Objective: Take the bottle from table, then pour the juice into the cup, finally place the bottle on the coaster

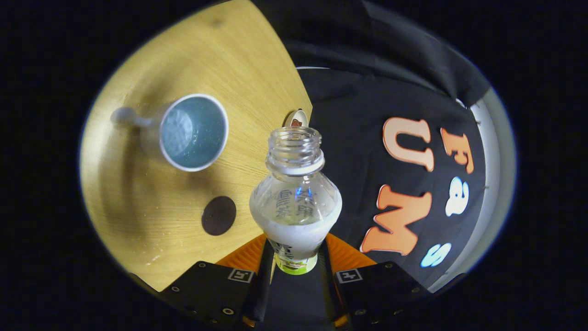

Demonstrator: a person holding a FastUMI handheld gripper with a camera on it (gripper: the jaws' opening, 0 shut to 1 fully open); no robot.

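The clear plastic bottle [296, 197], uncapped, sits at the centre of the frame with its threaded neck pointing up the picture; white liquid fills its lower part (the label end). It is pinched between the two fingers of the gripper [296, 259], which press on its sides. Left of the neck, in the upper left, the white mug with a blue-grey inside [193, 132] lies on the wooden table, mouth facing the camera, handle pointing left. The round dark coaster [218, 215] lies flat below the mug, left of the bottle's body.
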